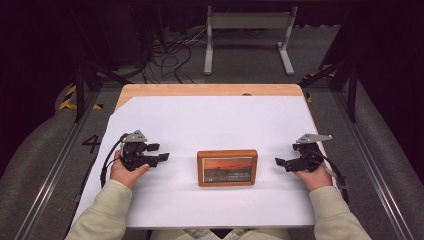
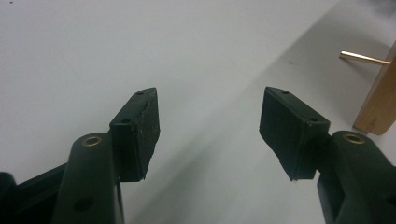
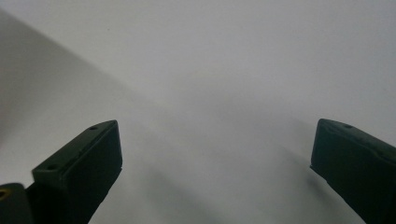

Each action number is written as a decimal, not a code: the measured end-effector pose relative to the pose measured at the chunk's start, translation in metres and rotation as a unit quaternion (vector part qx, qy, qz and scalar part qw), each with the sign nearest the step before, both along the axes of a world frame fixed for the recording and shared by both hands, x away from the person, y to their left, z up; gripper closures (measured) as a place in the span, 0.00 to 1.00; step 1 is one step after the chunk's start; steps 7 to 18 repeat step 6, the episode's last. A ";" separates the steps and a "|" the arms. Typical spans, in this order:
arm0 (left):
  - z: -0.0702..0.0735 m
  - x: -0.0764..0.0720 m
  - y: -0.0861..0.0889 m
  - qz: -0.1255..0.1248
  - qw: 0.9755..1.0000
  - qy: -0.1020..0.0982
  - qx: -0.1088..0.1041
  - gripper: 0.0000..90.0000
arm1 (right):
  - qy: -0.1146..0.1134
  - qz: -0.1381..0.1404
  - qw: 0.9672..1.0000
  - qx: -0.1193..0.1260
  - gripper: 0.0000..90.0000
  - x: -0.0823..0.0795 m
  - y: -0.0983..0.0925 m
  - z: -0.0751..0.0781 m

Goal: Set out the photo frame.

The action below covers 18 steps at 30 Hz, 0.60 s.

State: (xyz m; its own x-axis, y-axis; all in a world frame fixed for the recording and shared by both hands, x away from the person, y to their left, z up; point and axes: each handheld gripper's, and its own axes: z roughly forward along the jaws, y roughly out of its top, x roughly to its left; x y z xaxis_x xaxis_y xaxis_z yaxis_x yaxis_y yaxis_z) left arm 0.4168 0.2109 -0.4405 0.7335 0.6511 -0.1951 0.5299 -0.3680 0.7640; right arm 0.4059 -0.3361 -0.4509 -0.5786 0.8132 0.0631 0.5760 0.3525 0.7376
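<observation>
My left gripper (image 1: 161, 153) and right gripper (image 1: 280, 162), jaws spread, hold nothing; the wooden picture frame (image 1: 227, 167) between them, at six o'clock, lies untouched.

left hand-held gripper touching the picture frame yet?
Apart. In the high view, bare white sheet separates the left hand-held gripper from the wooden picture frame; its jaws stand open, nothing between them in the left gripper view.
</observation>
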 end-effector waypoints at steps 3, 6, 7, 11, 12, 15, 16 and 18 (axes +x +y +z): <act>-0.001 0.001 0.000 0.004 1.000 0.003 0.001 0.41 | 0.001 -0.003 1.000 -0.005 0.03 -0.001 0.000 0.000; -0.001 0.001 0.000 0.007 1.000 0.005 0.003 0.40 | -0.002 -0.004 1.000 -0.007 0.03 -0.001 0.000 0.000; -0.001 0.001 0.000 0.007 1.000 0.005 0.003 0.40 | -0.002 -0.004 1.000 -0.007 0.03 -0.001 0.000 0.000; -0.001 0.001 0.000 0.007 1.000 0.005 0.003 0.40 | -0.002 -0.004 1.000 -0.007 0.03 -0.001 0.000 0.000; -0.001 0.001 0.000 0.007 1.000 0.005 0.003 0.40 | -0.002 -0.004 1.000 -0.007 0.03 -0.001 0.000 0.000; -0.001 0.001 0.000 0.007 1.000 0.005 0.003 0.40 | -0.002 -0.004 1.000 -0.007 0.03 -0.001 0.000 0.000; -0.001 0.001 0.000 0.007 1.000 0.005 0.003 0.40 | -0.002 -0.004 1.000 -0.007 0.03 -0.001 0.000 0.000; -0.001 0.001 0.000 0.007 1.000 0.005 0.003 0.40 | -0.002 -0.004 1.000 -0.007 0.03 -0.001 0.000 0.000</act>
